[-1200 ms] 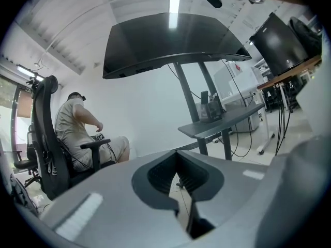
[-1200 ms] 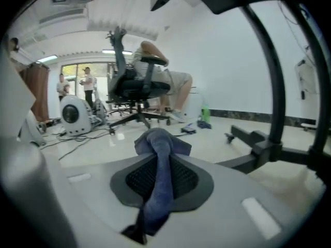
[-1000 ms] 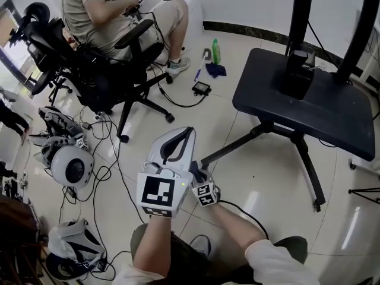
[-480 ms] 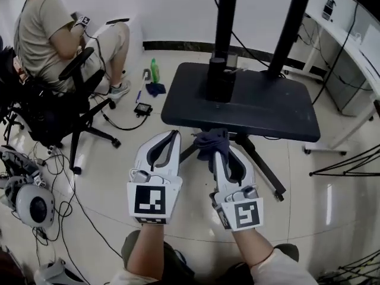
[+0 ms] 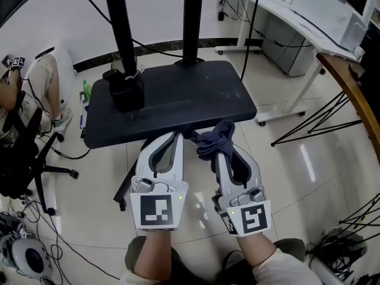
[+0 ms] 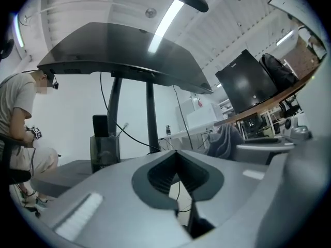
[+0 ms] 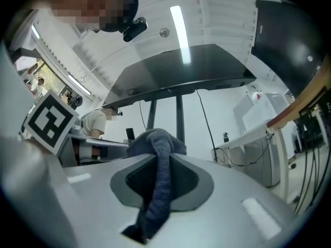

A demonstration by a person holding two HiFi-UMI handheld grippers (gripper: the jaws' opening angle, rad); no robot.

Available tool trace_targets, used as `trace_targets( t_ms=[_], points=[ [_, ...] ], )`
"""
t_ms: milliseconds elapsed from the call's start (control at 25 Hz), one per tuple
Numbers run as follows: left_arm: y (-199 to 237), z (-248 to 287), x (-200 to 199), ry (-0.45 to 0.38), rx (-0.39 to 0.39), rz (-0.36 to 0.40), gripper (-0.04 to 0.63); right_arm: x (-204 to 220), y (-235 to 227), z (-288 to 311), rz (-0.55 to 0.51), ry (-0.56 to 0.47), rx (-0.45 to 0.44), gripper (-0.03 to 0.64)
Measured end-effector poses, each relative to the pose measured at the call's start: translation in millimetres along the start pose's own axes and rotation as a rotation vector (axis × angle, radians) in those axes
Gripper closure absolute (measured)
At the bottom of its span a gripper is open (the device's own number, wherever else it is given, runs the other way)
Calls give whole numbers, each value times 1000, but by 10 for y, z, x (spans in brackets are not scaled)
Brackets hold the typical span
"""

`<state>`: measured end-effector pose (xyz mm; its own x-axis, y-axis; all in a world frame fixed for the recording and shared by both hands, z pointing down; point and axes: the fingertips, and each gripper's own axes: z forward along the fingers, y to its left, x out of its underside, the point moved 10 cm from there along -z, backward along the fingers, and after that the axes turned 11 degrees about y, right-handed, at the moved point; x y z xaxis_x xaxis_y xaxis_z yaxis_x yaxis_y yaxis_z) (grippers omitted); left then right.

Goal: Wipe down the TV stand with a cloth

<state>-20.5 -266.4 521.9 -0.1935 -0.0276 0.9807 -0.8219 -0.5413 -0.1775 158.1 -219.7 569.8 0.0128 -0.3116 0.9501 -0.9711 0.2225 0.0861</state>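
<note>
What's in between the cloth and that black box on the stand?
Nothing but bare stand top, as the head view shows. The cloth, pinched in the right gripper, hangs by the stand's near edge; the black box sits far left.

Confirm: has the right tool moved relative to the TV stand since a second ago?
Yes. The right tool closed in on the TV stand: earlier well off its shelf, now its cloth sits at the shelf's front edge.
</note>
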Motion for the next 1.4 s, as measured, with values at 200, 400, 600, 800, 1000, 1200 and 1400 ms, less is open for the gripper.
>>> trace_targets(
  t_ms=[200, 400, 600, 800, 1000, 1200, 1400],
  points=[
    [-34, 131, 45, 9, 0, 12, 492, 1310, -335, 409, -8, 223, 89, 558],
    [-73, 112, 47, 2, -24, 19, 492, 1726, -711, 1453, -16, 199, 53, 558],
    [-27, 42, 97, 12, -15, 0, 492, 1583, -806, 1913, -47, 236, 41, 558],
    [63, 80, 196, 24, -9, 2, 492, 3555, -763, 1995, 46, 661, 12, 558],
    [20, 72, 181, 36, 24, 6, 492, 4753, -542, 1868, -49, 859, -72, 558],
    [54, 92, 250, 48, 24, 21, 492, 4747, -651, 1661, -57, 880, -30, 558],
    [14, 135, 179, 33, 56, 17, 492, 4848, -1457, 428, -75, 1011, 231, 558]
  ],
)
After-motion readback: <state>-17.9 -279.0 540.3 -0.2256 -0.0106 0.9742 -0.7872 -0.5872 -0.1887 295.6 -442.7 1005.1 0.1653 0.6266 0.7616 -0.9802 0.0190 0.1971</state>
